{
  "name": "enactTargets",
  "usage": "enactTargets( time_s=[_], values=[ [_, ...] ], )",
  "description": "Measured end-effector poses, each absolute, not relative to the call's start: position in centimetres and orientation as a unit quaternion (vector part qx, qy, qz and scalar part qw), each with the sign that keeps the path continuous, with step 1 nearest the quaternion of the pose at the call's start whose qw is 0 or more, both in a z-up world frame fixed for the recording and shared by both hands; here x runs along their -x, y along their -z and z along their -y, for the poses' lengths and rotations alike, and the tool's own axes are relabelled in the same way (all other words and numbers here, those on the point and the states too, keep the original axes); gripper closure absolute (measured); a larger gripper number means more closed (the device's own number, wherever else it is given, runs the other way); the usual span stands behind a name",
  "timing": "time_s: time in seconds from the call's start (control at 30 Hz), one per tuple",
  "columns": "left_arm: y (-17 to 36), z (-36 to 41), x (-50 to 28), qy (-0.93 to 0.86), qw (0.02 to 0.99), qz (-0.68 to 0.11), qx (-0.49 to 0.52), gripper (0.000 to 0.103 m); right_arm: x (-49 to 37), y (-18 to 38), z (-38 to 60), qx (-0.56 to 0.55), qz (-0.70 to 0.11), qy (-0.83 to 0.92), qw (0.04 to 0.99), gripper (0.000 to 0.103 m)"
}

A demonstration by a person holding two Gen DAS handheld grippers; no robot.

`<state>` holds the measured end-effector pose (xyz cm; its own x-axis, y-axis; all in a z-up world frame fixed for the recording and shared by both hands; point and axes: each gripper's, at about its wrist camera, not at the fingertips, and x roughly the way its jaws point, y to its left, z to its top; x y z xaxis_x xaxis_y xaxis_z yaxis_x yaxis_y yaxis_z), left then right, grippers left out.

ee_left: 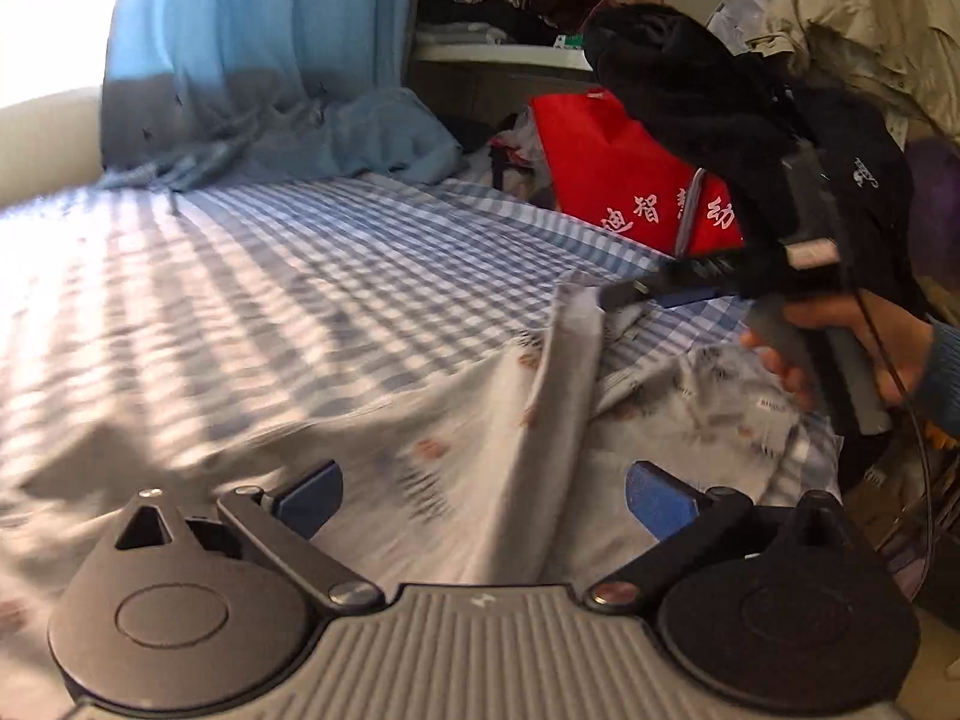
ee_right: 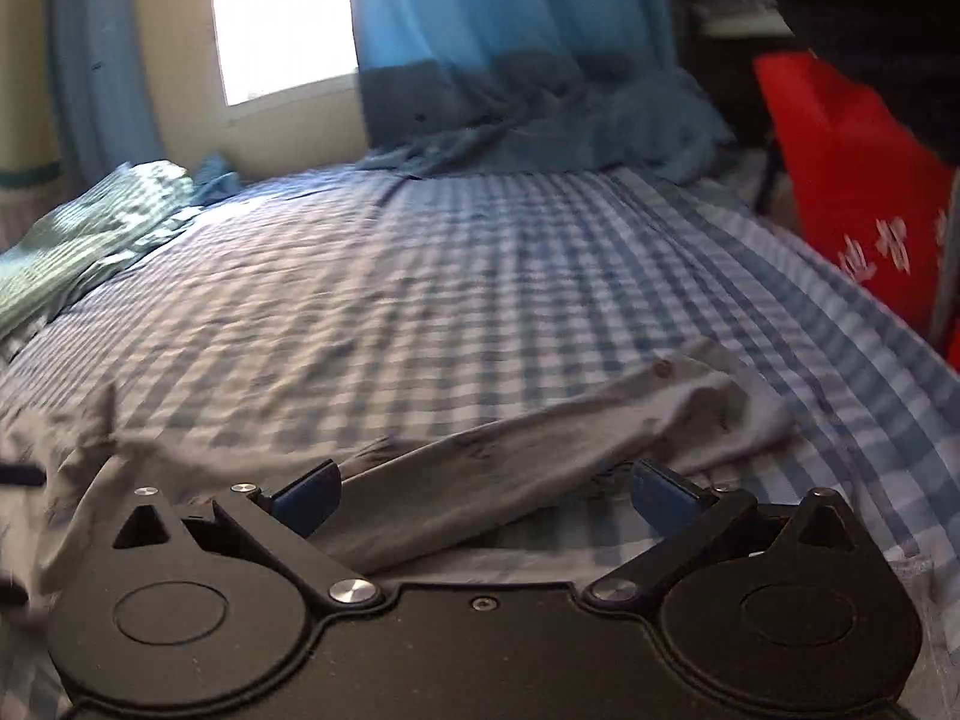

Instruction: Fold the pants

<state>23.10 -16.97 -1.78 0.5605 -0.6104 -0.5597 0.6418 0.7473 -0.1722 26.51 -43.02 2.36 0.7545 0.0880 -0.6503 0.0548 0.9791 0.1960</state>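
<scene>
**Pants still rumpled, fold barely begun**

Both grippers hang with fingers spread wide, holding nothing. Between the left gripper (ee_left: pixel 483 495) fingers lie the pale printed pants (ee_left: pixel 468 420), bunched with a raised ridge. Under the right gripper (ee_right: pixel 483 495), one leg trails right across the checked bedsheet (ee_right: pixel 420 276). Smoothing and every fold seem left.

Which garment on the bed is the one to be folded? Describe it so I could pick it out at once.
Start from the bed's blue-and-white checked sheet. At its near edge, right in front of both open grippers, lie the pants: pale grey, thin, rumpled, dotted with small reddish and dark prints. The red bag and the blue curtain behind are plain, strong colours, and lie at the far side.
</scene>
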Motion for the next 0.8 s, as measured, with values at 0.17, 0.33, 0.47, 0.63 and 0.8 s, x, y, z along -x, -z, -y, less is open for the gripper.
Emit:
enactTargets(
  time_s=[0.17,0.33,0.47,0.63,0.8],
  values=[
    [3.9,21.5,-26.6,0.363,0.864,-0.349,-0.011,0.003,-33.9,-1.1,46.7,-0.152,-0.398,0.004,0.904,0.001],
    [4.8,22.3,-27.8,0.367,0.844,-0.39,0.003,0.047,-38.4,0.2,48.2,-0.184,-0.447,0.044,0.874,0.026],
    [4.7,22.7,-27.9,0.366,0.836,-0.408,-0.005,0.083,-39.8,1.4,47.5,-0.146,-0.476,0.078,0.864,0.065],
    [3.5,23.0,-27.3,0.365,0.839,-0.402,-0.011,0.098,-39.1,0.7,47.3,-0.129,-0.459,0.088,0.875,0.103],
    [1.7,23.1,-25.7,0.374,0.847,-0.376,-0.022,0.101,-34.2,-4.3,49.5,-0.162,-0.369,0.073,0.912,0.103]
  ],
)
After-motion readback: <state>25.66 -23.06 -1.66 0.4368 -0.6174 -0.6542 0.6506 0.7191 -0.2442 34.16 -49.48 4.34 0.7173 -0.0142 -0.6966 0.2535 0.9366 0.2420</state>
